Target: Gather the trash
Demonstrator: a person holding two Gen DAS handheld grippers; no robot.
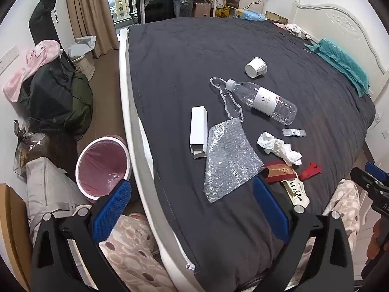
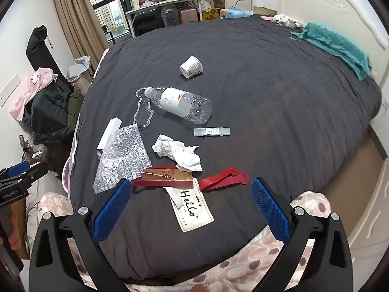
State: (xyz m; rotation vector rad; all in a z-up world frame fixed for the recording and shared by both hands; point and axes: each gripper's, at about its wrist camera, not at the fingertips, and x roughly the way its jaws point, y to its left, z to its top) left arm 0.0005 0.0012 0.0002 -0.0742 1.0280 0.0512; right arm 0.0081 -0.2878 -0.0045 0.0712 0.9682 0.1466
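My right claw (image 2: pixel 192 209) hangs wide and empty over the Hello tag (image 2: pixel 194 209), left claw (image 1: pixel 192 209) spread too. Trash litters the bed (image 2: pixel 267 97); bin (image 1: pixel 103 168) stands beside. I'd pinch the crumpled tissue (image 2: pixel 178 154) squarely first.

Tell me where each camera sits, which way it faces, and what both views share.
Left wrist: on the open left gripper, angled down over the bed's near left corner, facing the round pink waste bin on the floor and the litter; spotted pyjama legs and the right gripper show.
Right wrist: on the open right gripper, angled down over the bed's near edge; pyjama legs and the left gripper show.
Shared: clear plastic bottle, white paper cup, crumpled white tissue.
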